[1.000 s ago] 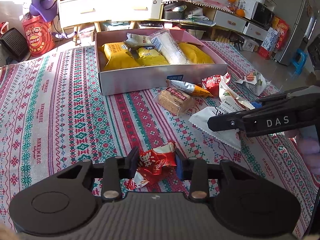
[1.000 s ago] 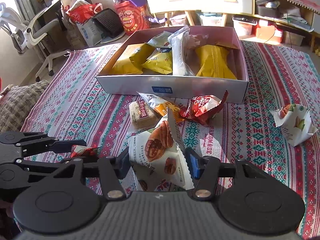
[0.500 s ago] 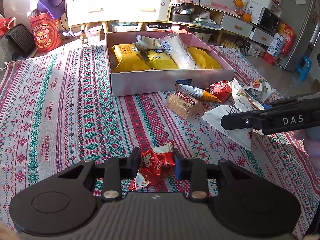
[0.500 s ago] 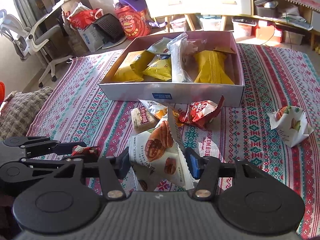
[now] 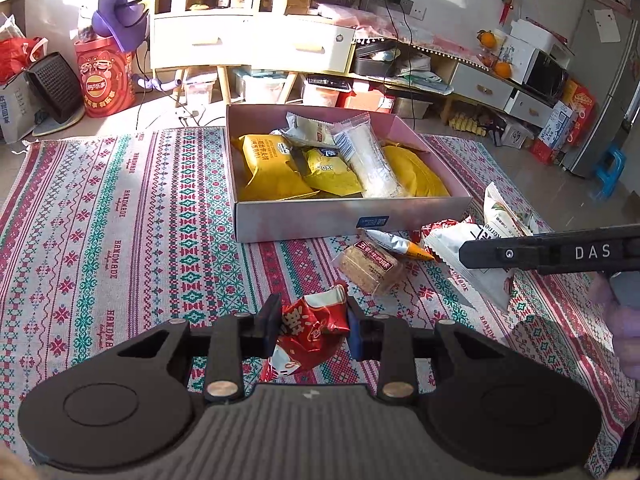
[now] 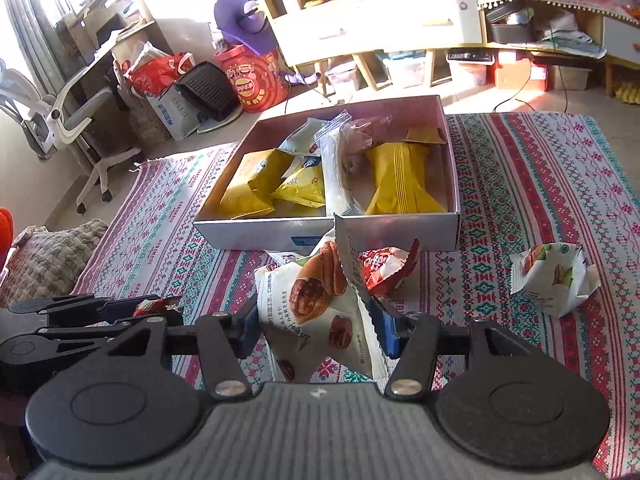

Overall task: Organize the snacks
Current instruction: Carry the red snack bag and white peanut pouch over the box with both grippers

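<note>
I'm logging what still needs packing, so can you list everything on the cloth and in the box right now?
Box: one, pale pink, on the patterned cloth.
Packets in box: several, mostly yellow, one clear.
Loose snacks before the box: a few, brown, silver-orange, red.
Nut packet: one, white, alone on the cloth.
Left gripper: shut on red packet.
Right gripper: shut on white pecan packet.
</note>
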Available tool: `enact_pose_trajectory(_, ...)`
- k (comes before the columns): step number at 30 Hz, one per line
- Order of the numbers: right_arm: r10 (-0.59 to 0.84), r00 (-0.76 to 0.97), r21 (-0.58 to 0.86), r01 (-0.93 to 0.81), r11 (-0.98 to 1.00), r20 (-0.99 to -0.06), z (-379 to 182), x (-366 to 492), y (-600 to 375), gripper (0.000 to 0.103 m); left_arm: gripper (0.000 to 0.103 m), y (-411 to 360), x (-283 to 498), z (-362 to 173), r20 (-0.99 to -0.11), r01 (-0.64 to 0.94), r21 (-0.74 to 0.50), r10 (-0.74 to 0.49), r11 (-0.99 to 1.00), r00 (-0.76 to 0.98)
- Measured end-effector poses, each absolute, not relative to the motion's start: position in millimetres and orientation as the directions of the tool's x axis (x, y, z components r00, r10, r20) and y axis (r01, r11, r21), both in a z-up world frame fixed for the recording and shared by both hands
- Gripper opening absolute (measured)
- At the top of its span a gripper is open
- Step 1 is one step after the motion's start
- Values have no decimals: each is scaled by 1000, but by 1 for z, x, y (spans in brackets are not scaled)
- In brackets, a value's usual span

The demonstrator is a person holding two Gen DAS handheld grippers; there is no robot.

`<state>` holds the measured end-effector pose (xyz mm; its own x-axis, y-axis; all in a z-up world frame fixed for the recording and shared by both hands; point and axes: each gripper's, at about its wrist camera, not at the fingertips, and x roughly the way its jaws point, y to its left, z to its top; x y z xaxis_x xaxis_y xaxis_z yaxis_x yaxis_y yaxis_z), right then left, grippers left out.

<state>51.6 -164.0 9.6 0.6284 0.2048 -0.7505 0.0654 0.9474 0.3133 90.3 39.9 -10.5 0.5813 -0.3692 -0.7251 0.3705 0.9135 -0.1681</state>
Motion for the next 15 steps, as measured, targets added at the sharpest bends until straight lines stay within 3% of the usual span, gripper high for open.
enact_pose_trajectory(15,135,690,340,170,925,-711,26,94,-203,53,39,13,162,25,-653,324,-148,-338,934,677)
